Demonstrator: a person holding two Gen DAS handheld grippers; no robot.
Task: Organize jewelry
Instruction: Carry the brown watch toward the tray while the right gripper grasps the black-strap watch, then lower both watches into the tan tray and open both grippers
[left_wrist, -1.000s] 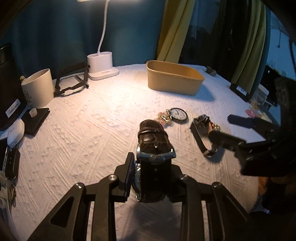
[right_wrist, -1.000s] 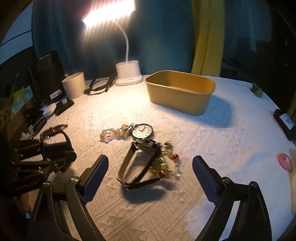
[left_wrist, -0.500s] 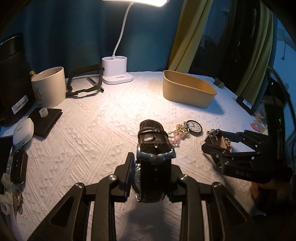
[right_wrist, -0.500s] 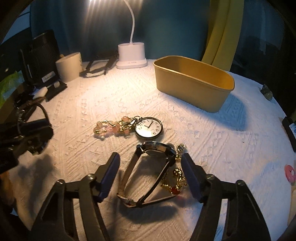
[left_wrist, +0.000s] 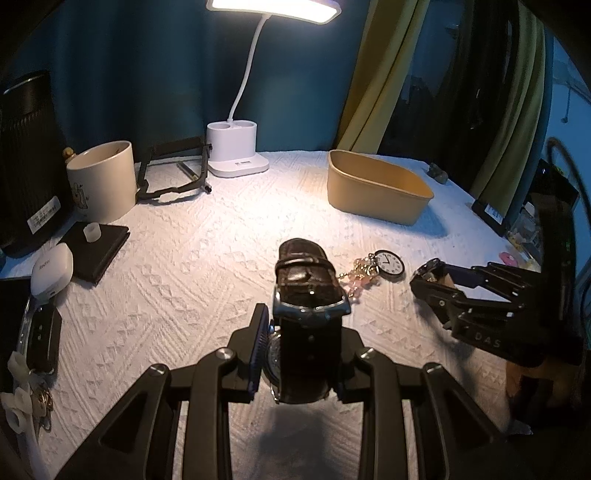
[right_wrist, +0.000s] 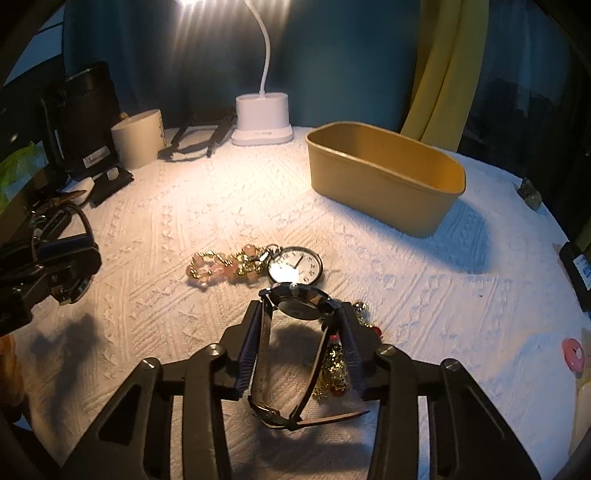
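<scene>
My left gripper (left_wrist: 301, 332) is shut on a brown leather-strap watch (left_wrist: 306, 291) and holds it above the white cloth. My right gripper (right_wrist: 301, 325) is shut on a black-strap wristwatch (right_wrist: 299, 306), its strap hanging between the fingers just above the cloth. A pocket watch (right_wrist: 294, 266) with a pink bead chain (right_wrist: 218, 264) lies just ahead of it; it also shows in the left wrist view (left_wrist: 389, 263). A gold and red beaded piece (right_wrist: 334, 363) lies under the right finger. The tan bin (right_wrist: 384, 181) stands empty at the back right.
A white desk lamp base (right_wrist: 262, 123), a cream mug (right_wrist: 138, 138), a black folding stand (left_wrist: 173, 173) and a dark cylinder (left_wrist: 27, 158) line the back. A black case, earbuds case (left_wrist: 51, 269) and keys (left_wrist: 37, 339) sit at the left edge. A pink disc (right_wrist: 572, 354) lies far right.
My right gripper moved forward over the black-strap watch and closed on it. My left gripper kept hold of the brown watch and lifted back, widening its view.
</scene>
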